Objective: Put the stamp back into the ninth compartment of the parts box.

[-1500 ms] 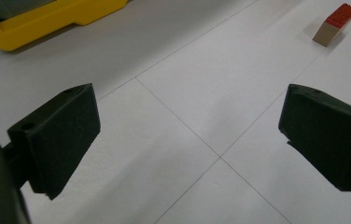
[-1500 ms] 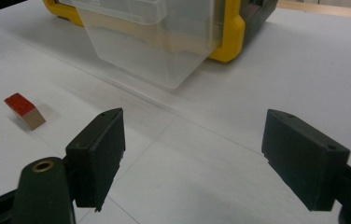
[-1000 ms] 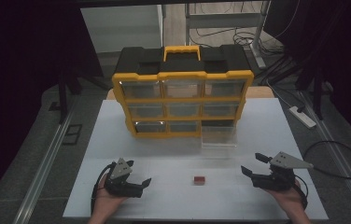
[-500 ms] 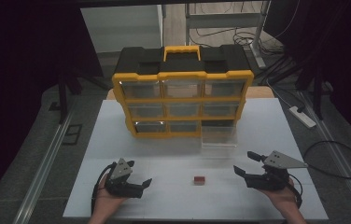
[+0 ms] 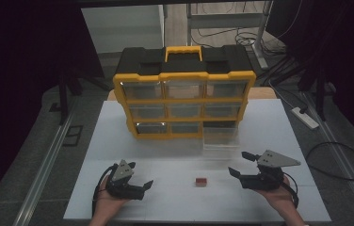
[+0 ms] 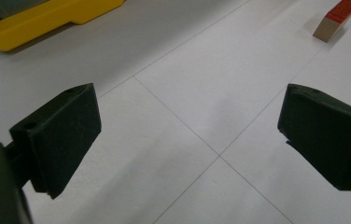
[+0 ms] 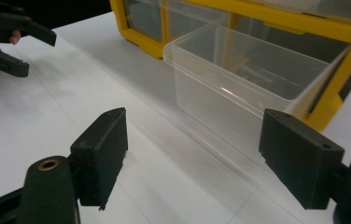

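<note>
Right gripper (image 5: 241,165) has shifted left toward the small red-topped block (image 5: 201,181), fingers apart, empty. Left gripper (image 5: 143,189) likewise open. Block lies mid-surface between them: light, rigid; pinch its flat sides.

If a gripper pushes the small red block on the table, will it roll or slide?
The block probably slides, not rolls: in the left gripper view its faces look flat with square edges. It seems light, being far smaller than the drawer. It lies low on the table, so tipping seems unlikely.
</note>
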### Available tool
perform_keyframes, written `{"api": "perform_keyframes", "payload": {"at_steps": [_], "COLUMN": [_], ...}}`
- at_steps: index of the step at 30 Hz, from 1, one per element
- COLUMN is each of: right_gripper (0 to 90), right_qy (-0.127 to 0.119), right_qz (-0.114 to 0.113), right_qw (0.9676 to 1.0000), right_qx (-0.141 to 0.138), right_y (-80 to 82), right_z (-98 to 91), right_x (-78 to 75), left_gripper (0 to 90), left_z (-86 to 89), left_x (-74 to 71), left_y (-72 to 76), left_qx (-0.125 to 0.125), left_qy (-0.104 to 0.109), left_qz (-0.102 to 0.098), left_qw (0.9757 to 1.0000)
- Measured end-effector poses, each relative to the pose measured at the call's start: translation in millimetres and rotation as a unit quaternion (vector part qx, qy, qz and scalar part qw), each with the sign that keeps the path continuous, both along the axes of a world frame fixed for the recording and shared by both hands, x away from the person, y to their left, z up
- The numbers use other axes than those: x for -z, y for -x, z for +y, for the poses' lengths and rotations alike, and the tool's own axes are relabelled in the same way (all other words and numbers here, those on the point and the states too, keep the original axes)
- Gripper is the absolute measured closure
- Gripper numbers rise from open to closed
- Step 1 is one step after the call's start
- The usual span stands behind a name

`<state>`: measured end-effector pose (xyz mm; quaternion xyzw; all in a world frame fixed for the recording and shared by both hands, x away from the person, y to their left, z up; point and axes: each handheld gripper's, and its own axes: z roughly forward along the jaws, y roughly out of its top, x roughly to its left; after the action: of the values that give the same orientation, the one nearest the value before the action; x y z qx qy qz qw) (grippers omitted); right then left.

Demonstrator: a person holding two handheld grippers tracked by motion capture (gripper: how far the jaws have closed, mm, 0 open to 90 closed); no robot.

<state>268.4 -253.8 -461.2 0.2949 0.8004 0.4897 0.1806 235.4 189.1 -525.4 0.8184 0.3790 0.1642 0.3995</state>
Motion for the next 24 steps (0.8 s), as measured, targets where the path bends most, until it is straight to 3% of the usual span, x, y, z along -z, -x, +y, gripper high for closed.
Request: {"api": "perform_keyframes", "payload": {"at_steps": [24], "right_gripper": [24.7], "right_qy": [0.021], "right_qz": [0.011], "right_qw": [0.9987], "right_qx": [-0.046], "right_y": [-9.8], "right_z": [29.8], "right_x": [3.5], "left_gripper": [6.1], "left_z": [-1.0], "left_x": [0.3], "left_y": [0.3], "left_qx": [0.002], "left_qy": [-0.004], "left_qz": [-0.002], "left_qw": [1.0000]}}
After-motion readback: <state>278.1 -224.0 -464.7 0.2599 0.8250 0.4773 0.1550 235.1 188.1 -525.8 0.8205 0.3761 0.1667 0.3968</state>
